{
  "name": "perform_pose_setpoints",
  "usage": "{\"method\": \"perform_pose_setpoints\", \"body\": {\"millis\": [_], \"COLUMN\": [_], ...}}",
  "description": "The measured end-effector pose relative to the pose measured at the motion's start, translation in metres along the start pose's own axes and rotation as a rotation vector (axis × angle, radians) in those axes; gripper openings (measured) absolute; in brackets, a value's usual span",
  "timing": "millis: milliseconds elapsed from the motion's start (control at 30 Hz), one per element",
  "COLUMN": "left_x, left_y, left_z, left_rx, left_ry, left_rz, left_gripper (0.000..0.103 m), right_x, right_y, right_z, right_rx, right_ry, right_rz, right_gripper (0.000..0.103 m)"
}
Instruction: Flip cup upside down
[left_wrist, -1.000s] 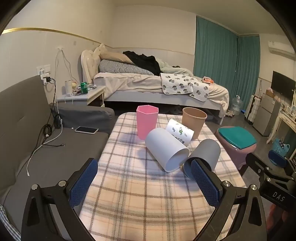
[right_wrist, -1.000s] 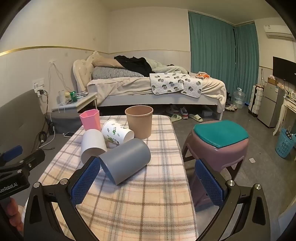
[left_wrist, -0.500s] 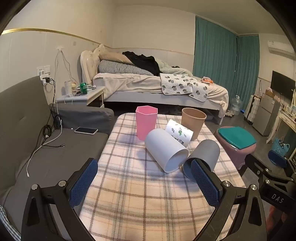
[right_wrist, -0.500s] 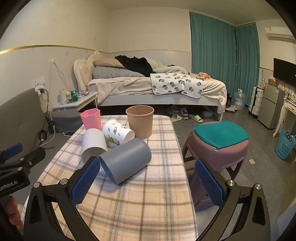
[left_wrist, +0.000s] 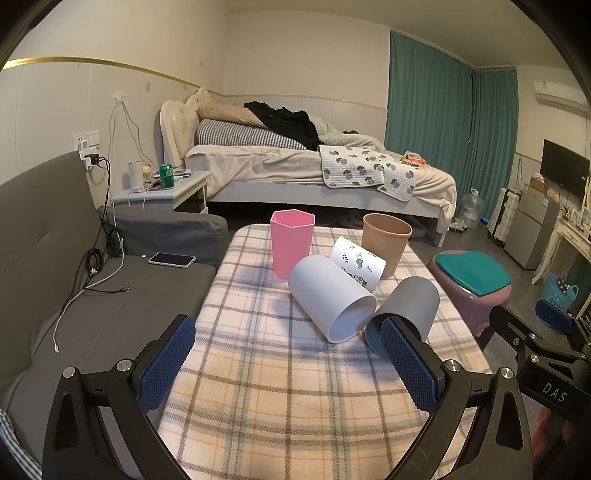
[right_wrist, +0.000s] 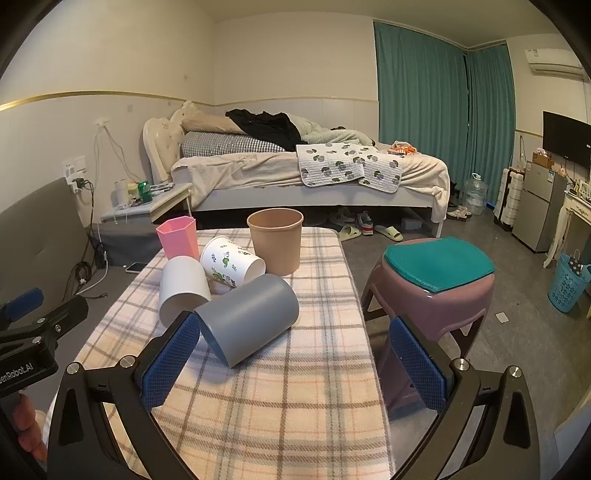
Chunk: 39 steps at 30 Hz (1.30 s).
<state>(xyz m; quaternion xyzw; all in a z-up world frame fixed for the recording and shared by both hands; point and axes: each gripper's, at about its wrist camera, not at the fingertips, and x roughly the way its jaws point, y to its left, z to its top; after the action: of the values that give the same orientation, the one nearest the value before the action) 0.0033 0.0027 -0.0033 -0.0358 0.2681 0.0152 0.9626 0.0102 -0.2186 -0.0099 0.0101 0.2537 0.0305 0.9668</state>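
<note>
Several cups sit on a plaid-covered table (left_wrist: 258, 387). A pink cup (left_wrist: 291, 246) and a tan cup (left_wrist: 386, 236) stand upright at the far end. A white cup (left_wrist: 328, 295), a printed paper cup (left_wrist: 357, 261) and a grey cup (left_wrist: 406, 308) lie on their sides. In the right wrist view they are the grey cup (right_wrist: 251, 317), the white cup (right_wrist: 183, 284), the printed cup (right_wrist: 231, 261), the tan cup (right_wrist: 276, 243) and the pink cup (right_wrist: 178, 238). My left gripper (left_wrist: 288, 365) is open and empty, short of the cups. My right gripper (right_wrist: 291, 363) is open and empty, just behind the grey cup.
A grey sofa (left_wrist: 74, 295) with a phone (left_wrist: 172, 260) and cables lies left of the table. A purple stool with a teal cushion (right_wrist: 436, 273) stands right of it. A bed (left_wrist: 314, 173) and a nightstand (left_wrist: 162, 192) are behind.
Both grippers have crept slightly forward toward the cups. Nothing on the table has moved.
</note>
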Motion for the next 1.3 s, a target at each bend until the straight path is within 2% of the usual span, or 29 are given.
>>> {"method": "perform_pose_setpoints", "body": {"millis": [1300], "left_x": [0.0004], "left_y": [-0.0015], "left_z": [0.0001], "left_rx": [0.002], "left_ry": [0.004], "left_rz": [-0.001], "left_gripper": [0.103], "right_x": [0.0013], "right_y": [-0.0028], "right_z": [-0.0037], "right_rx": [0.005], "right_ry": [0.006], "right_rz": [-0.009], "right_gripper": [0.103]}}
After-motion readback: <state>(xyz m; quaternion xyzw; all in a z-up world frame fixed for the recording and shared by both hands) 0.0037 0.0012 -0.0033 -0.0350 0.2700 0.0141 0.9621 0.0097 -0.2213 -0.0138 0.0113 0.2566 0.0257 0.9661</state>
